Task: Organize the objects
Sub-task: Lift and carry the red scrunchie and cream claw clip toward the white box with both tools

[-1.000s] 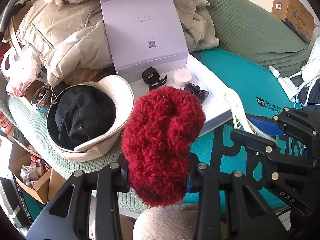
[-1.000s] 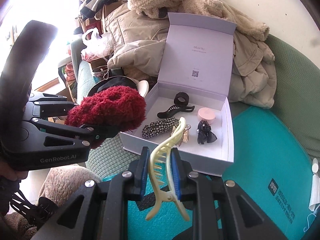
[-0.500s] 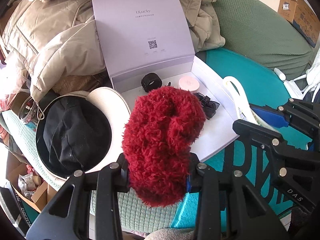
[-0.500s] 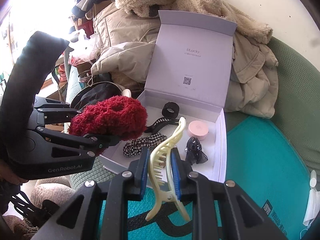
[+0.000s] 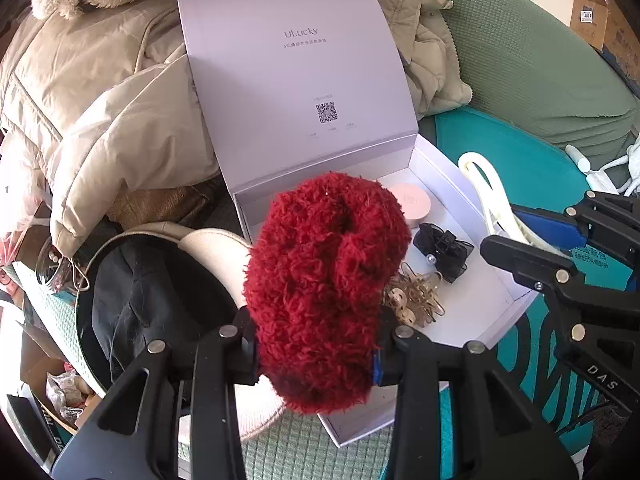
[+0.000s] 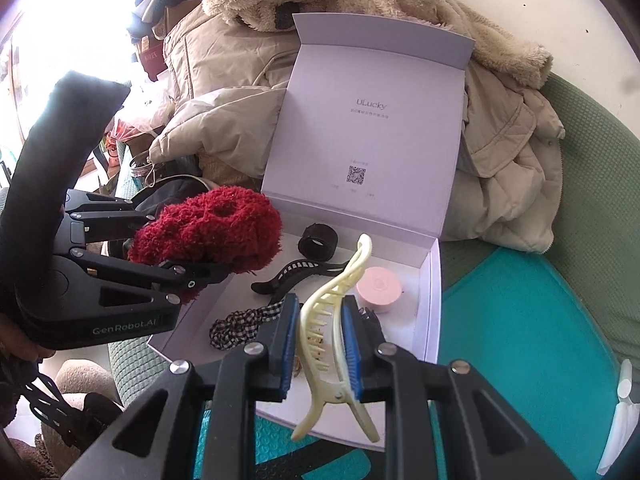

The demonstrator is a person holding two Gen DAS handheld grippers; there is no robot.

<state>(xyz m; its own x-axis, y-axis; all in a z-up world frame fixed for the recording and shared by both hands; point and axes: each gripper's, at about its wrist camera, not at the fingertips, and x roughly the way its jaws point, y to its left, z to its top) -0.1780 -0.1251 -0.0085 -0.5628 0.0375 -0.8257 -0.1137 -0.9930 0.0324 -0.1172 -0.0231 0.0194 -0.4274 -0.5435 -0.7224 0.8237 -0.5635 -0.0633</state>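
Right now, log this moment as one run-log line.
left gripper: shut on fluffy red scrunchie | right gripper: shut on pale yellow claw clip | both above open white box

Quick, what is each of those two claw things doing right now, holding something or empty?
Left gripper: jaws closed on a fluffy dark red scrunchie.
Right gripper: jaws closed on a pale yellow plastic hair claw clip.

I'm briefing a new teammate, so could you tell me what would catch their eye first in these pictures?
A fluffy red scrunchie clamped in the left gripper fills the left wrist view, above the open white box. The right gripper pinches a pale yellow claw clip over the box's near edge.
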